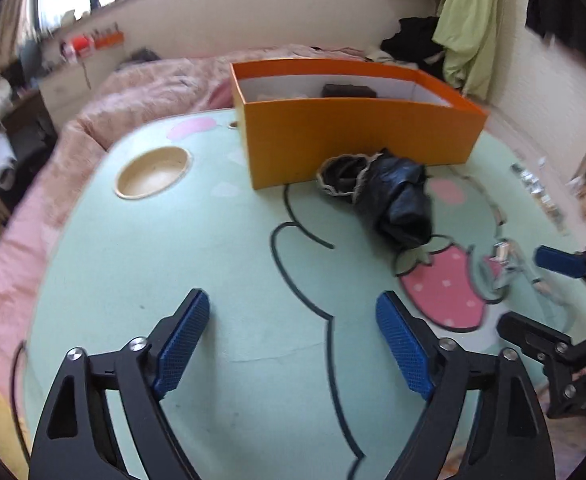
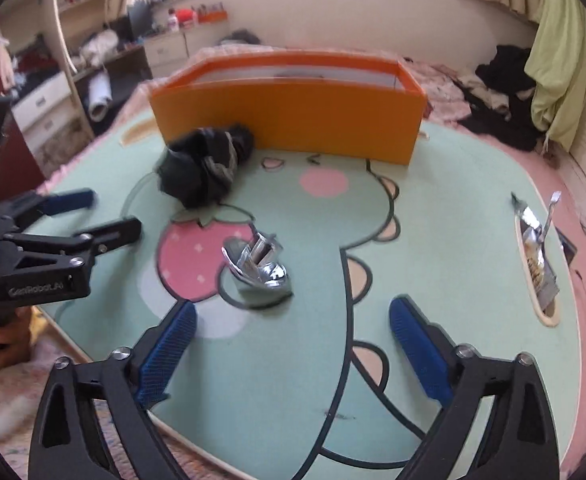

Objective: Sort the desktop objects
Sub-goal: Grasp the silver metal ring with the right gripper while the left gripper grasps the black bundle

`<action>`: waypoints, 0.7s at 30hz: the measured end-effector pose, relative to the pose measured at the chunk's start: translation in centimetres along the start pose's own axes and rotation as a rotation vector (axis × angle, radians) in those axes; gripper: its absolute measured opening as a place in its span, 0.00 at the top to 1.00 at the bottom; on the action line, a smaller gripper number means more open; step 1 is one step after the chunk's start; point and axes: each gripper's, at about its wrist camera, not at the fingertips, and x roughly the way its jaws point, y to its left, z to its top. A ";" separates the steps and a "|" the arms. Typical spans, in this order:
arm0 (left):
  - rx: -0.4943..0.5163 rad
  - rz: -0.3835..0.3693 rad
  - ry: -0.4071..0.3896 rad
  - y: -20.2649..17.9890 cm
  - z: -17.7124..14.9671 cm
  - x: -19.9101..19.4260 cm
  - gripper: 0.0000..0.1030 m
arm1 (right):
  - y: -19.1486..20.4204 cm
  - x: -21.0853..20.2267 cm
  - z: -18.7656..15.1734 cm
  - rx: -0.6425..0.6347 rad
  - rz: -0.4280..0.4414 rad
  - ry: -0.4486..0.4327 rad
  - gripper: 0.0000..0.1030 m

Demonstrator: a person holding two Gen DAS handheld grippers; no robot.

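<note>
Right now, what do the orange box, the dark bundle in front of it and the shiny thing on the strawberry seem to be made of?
The orange box looks like matte cardboard: flat thin walls, white inside. The dark bundle seems soft cloth or leather-like material, crumpled, slightly glossy, with a pale fuzzy edge. The shiny thing looks like polished metal or clear plastic, mirror-bright with sharp reflections; blur leaves that open.
</note>
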 end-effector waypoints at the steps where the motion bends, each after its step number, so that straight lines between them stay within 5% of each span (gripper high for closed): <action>1: 0.001 -0.012 0.002 -0.1 0.0 0.1 0.00 | -0.1 0.2 0.2 0.006 -0.002 0.003 0.00; 21: 0.008 -0.029 -0.016 0.0 -0.2 0.1 0.00 | 0.4 1.2 1.3 -0.032 0.029 0.003 0.00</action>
